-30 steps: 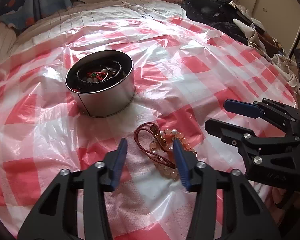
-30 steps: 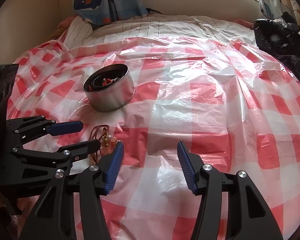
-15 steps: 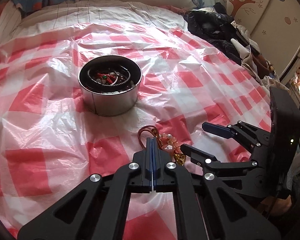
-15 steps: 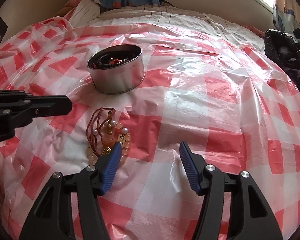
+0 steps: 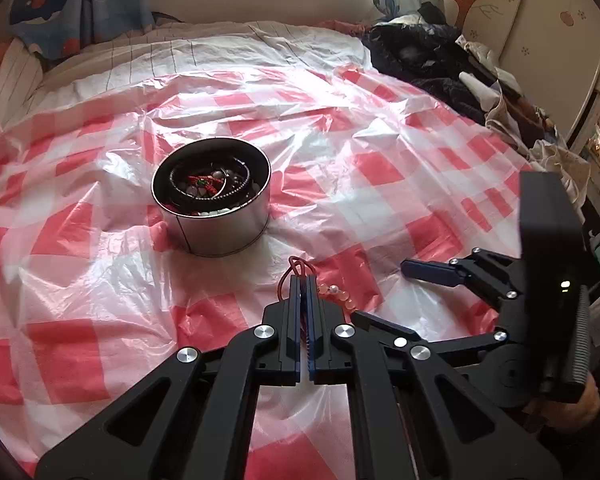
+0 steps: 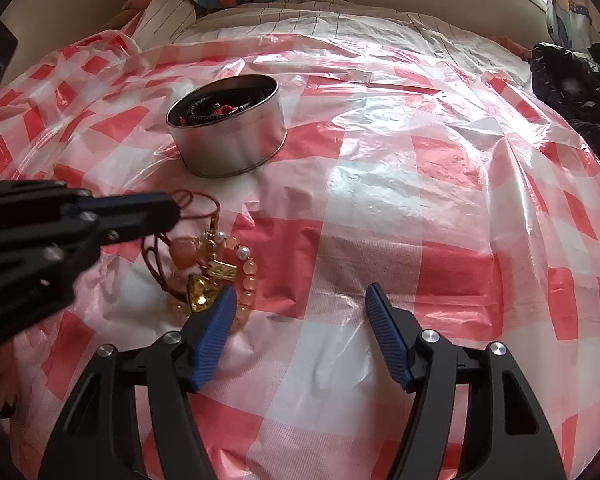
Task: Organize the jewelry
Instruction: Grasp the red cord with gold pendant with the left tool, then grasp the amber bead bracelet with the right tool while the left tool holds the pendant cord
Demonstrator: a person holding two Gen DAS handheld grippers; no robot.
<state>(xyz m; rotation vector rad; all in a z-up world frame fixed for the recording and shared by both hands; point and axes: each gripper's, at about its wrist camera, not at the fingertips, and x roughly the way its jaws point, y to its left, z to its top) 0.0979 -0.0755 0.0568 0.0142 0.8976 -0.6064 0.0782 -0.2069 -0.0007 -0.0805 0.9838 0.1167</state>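
Our left gripper (image 5: 304, 280) has snapped tight on the bracelet's red cord (image 5: 298, 267), beads (image 6: 247, 270) hanging beside our opening, empty right gripper (image 6: 300, 300). Next stop: tin (image 5: 220, 228), just ahead.

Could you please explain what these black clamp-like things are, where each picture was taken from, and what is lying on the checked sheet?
There is no robot here: a person holds a pair of hand-held tongs in each hand, each with a camera looking forward along its fingers.

One picture looks along the left tongs, the other along the right tongs.

On the red-and-white plastic sheet stands a round metal tin with jewelry already inside. Nearer lies a tangle of peach beads, gold charms and a red cord.

The left tongs are shut on that red cord. The right tongs are opening, with nothing between the jaws; their left finger lies close beside the beads.
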